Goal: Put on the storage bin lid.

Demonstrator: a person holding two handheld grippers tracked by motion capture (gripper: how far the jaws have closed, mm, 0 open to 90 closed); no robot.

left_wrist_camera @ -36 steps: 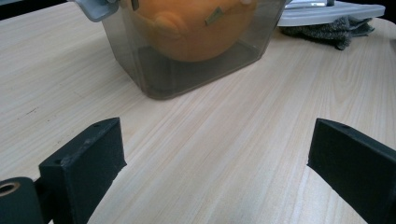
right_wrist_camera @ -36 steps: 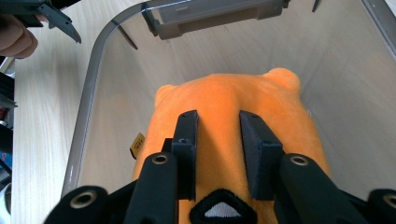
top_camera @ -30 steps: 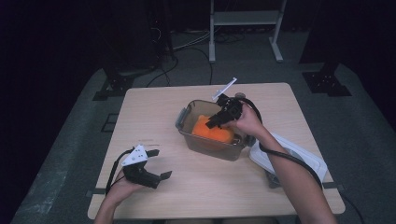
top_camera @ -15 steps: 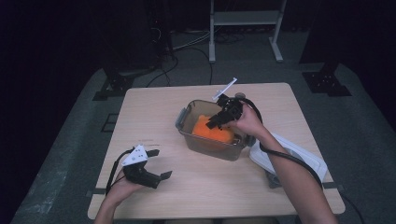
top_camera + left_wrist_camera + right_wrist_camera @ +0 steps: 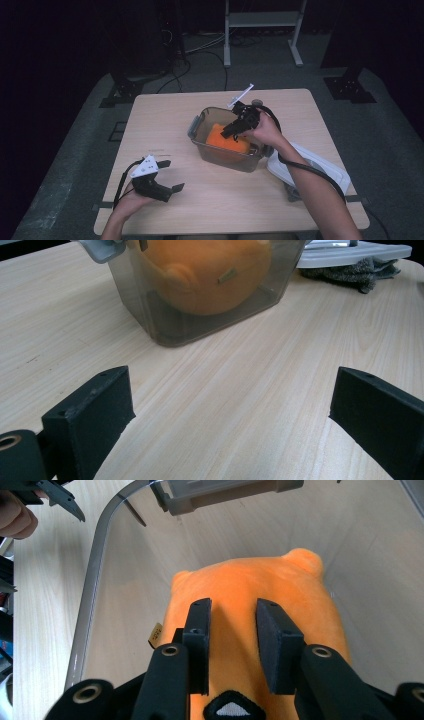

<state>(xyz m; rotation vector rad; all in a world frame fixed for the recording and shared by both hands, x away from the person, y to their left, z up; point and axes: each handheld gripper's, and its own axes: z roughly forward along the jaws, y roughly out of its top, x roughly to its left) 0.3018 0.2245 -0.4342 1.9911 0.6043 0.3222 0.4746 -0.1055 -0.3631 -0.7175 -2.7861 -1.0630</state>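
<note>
A clear plastic container (image 5: pixel 200 122) stands mid-table with an orange plush toy (image 5: pixel 220 137) inside. My right gripper (image 5: pixel 227 134) reaches down into it from the right. In the right gripper view its jaws (image 5: pixel 232 615) are closed narrowly on a fold of the plush (image 5: pixel 300 595), inside the container's rim (image 5: pixel 92 580). My left gripper (image 5: pixel 172 175) rests near the table's front left, open, pointing at the container. In the left gripper view its jaws (image 5: pixel 232 410) stand wide over bare wood, with the container (image 5: pixel 150 305) and plush (image 5: pixel 210 270) ahead.
A white lid (image 5: pixel 310 167) lies at the table's right edge with a grey cloth (image 5: pixel 292 190) beside it; both show behind the container as lid (image 5: pixel 350 252) and cloth (image 5: pixel 360 272). A metal stand (image 5: pixel 262 20) and cables sit on the floor beyond.
</note>
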